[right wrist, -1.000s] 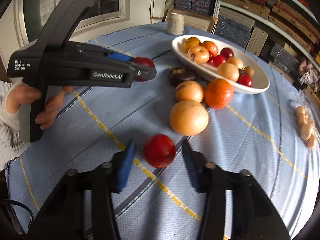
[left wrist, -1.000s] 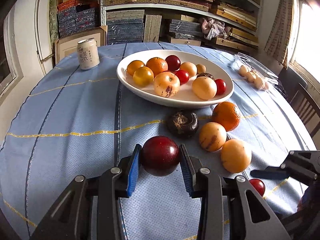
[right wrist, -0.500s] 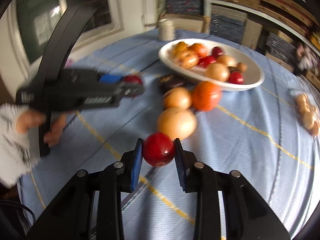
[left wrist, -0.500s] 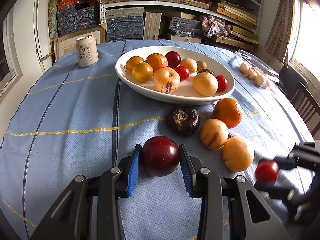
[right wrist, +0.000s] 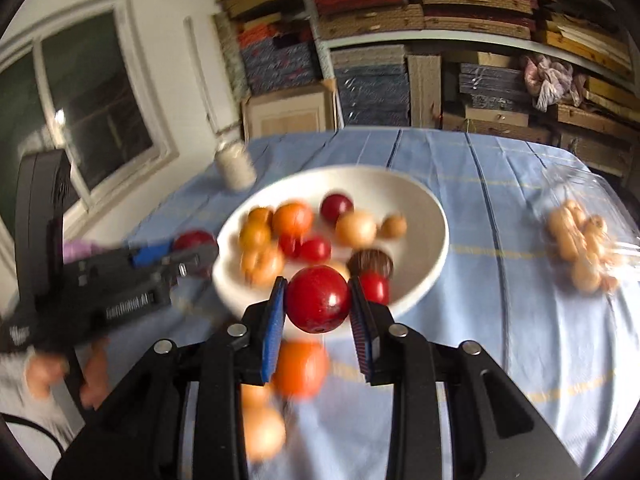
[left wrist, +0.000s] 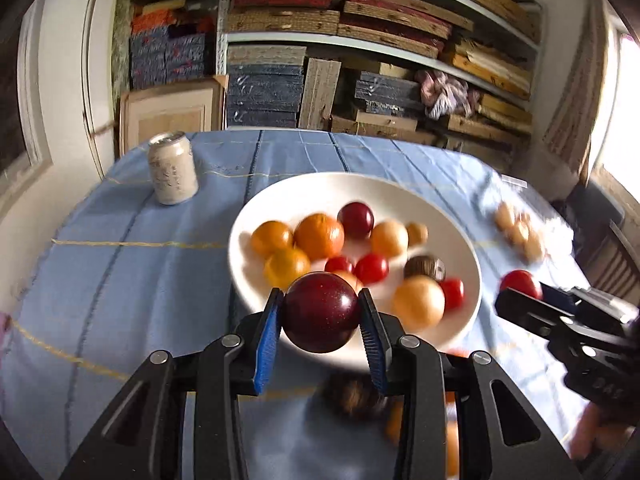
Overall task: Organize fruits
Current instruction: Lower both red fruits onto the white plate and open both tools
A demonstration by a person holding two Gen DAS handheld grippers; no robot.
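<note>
My left gripper is shut on a dark red plum and holds it in the air at the near rim of the white bowl. My right gripper is shut on a bright red fruit and holds it above the bowl's near rim. The bowl holds several orange, yellow and red fruits. Below the grippers, an orange fruit, yellow fruits and a dark brown fruit lie on the blue cloth. Each gripper shows in the other's view: the right one, the left one.
A pale drink can stands on the cloth left of the bowl. A clear bag of small tan fruits lies to the right. Shelves stacked with boards stand behind the table. A window is on the left wall.
Both grippers have lifted off the cloth and moved forward toward the bowl, each carrying its fruit. The loose fruits on the cloth have dropped below the fingers in both views.
</note>
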